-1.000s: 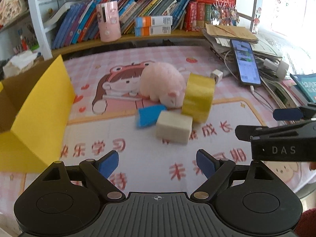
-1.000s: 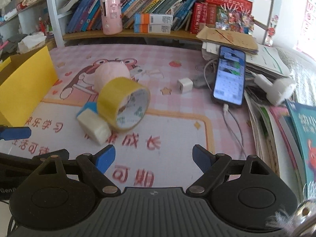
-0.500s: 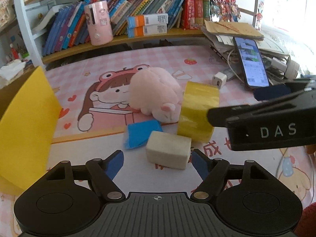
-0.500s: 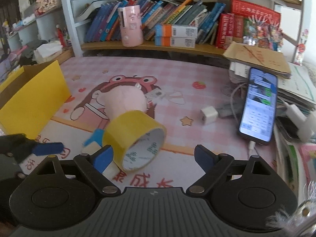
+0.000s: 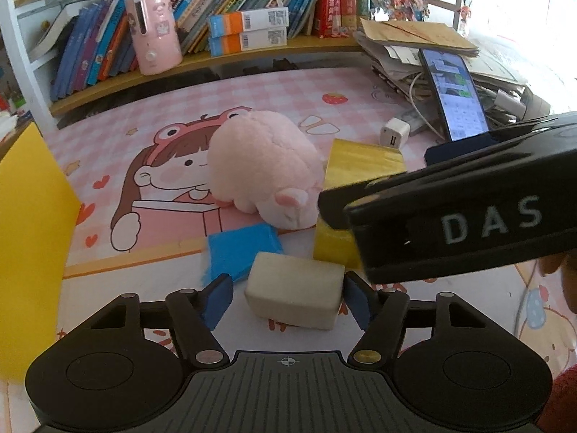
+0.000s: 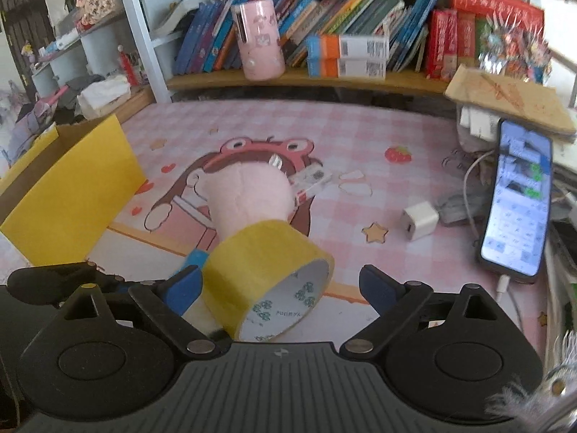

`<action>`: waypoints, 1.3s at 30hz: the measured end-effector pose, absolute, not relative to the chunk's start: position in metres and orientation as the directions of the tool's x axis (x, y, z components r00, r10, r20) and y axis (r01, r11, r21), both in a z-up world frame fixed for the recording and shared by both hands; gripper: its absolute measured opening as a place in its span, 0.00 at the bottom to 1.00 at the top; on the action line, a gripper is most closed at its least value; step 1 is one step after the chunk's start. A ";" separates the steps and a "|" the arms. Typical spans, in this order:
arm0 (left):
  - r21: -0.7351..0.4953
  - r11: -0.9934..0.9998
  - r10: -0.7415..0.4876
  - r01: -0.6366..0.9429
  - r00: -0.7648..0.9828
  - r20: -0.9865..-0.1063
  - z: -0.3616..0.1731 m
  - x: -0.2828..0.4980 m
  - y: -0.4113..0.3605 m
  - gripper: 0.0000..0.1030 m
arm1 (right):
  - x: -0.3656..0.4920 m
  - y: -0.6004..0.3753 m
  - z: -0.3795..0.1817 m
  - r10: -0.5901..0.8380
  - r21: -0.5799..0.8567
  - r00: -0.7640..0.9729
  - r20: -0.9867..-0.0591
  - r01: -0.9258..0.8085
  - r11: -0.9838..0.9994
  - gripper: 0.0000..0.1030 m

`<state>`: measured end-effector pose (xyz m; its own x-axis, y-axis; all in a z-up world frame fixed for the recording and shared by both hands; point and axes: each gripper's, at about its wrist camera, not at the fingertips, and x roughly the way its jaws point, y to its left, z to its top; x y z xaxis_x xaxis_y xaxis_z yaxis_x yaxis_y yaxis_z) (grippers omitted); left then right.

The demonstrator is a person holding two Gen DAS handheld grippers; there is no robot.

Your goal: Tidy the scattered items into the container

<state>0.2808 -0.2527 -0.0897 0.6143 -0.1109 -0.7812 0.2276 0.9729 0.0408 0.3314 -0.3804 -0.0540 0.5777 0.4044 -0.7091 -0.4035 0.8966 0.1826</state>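
A cream foam block (image 5: 294,294) lies on the mat between the open fingers of my left gripper (image 5: 288,297). Behind it lie a blue cloth (image 5: 241,254), a pink plush toy (image 5: 259,176) and a yellow tape roll (image 5: 360,173). In the right wrist view the tape roll (image 6: 267,274) sits between the open fingers of my right gripper (image 6: 279,287), with the plush (image 6: 249,198) behind it. The right gripper's black body (image 5: 461,213) crosses the left wrist view above the tape. The yellow cardboard box (image 5: 32,234) (image 6: 72,202) stands at the left.
A white charger cube (image 6: 420,220), a phone (image 6: 515,202) with cables and stacked papers (image 5: 418,36) lie at the right. A bookshelf with a pink cylinder (image 6: 258,45) runs along the back. The left gripper's body (image 6: 54,281) shows low at the left in the right wrist view.
Both grippers have moved forward. The foam block now sits between the left fingers and the tape roll between the right fingers. The right gripper's body looms larger in the left wrist view.
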 end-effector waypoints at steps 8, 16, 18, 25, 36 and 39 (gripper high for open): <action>0.016 0.973 -0.132 0.231 0.611 -0.781 -0.094 0.283 -0.250 0.50 | 0.348 -0.378 -0.069 0.485 0.273 0.520 -0.704 -0.432 0.859 1.00; 0.010 0.975 -0.131 0.224 0.606 -0.785 -0.091 0.280 -0.245 0.44 | 0.366 -0.369 -0.090 0.480 0.303 0.471 -0.740 -0.404 0.863 1.00; 0.008 0.978 -0.122 0.208 0.606 -0.786 -0.090 0.280 -0.242 0.43 | 0.367 -0.368 -0.092 0.483 0.311 0.462 -0.743 -0.400 0.862 1.00; 0.003 0.984 -0.110 0.179 0.614 -0.781 -0.085 0.276 -0.233 0.40 | 0.359 -0.371 -0.087 0.476 0.316 0.469 -0.744 -0.381 0.869 1.00; -0.023 0.995 -0.079 0.095 0.645 -0.760 -0.067 0.260 -0.214 0.39 | 0.354 -0.370 -0.081 0.479 0.233 0.503 -0.720 -0.475 0.849 1.00; -0.016 0.996 -0.068 0.085 0.650 -0.757 -0.064 0.255 -0.212 0.39 | 0.356 -0.362 -0.085 0.475 0.181 0.477 -0.739 -0.538 0.823 1.00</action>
<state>0.2547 -0.2123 -0.0642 0.6495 -0.0677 -0.7573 0.0847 0.9963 -0.0164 0.3564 -0.3618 -0.0851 0.4774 0.4748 -0.7393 -0.5379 0.8233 0.1814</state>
